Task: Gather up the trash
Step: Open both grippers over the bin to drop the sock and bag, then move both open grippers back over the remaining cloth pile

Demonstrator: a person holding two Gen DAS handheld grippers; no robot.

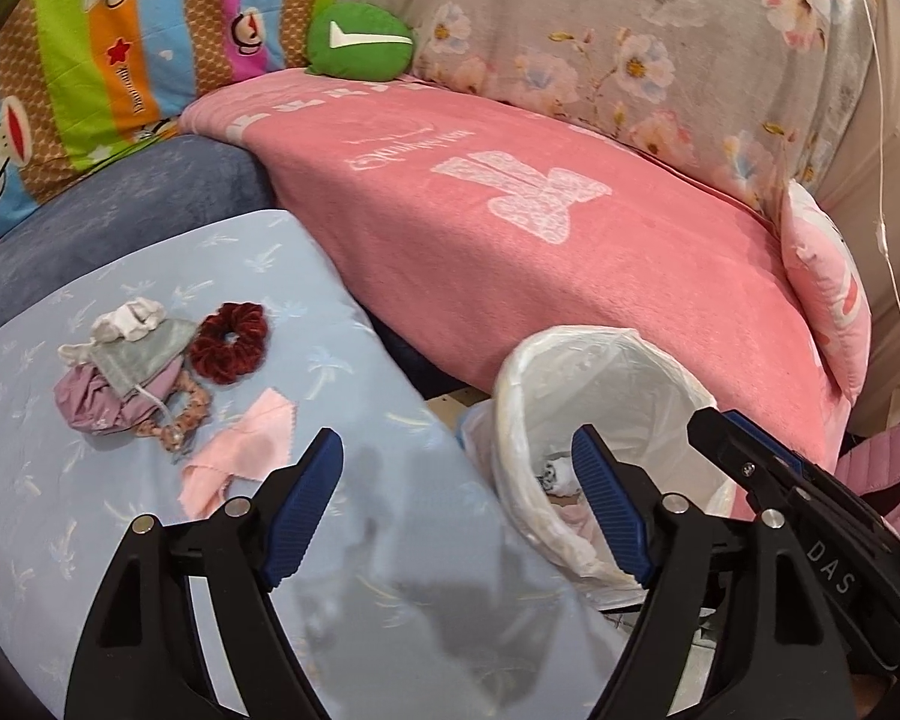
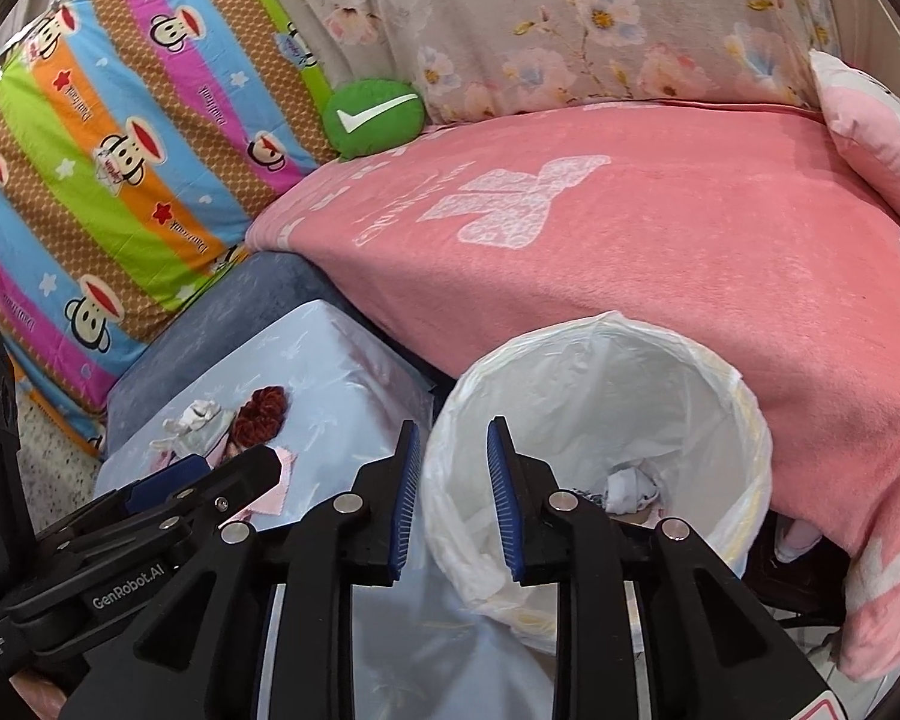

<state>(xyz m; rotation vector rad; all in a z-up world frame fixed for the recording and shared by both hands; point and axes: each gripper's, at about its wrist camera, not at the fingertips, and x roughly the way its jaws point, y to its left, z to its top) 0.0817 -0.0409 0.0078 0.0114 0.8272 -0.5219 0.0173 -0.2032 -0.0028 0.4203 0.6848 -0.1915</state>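
We hold both tongs, left and right, open and empty; the trash bin stands upright, mouth upward, beside the bench.

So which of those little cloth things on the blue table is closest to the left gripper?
The flat pale pink cloth, just ahead of the left hand-held gripper. The dark red scrunchie and the crumpled pile lie farther away.
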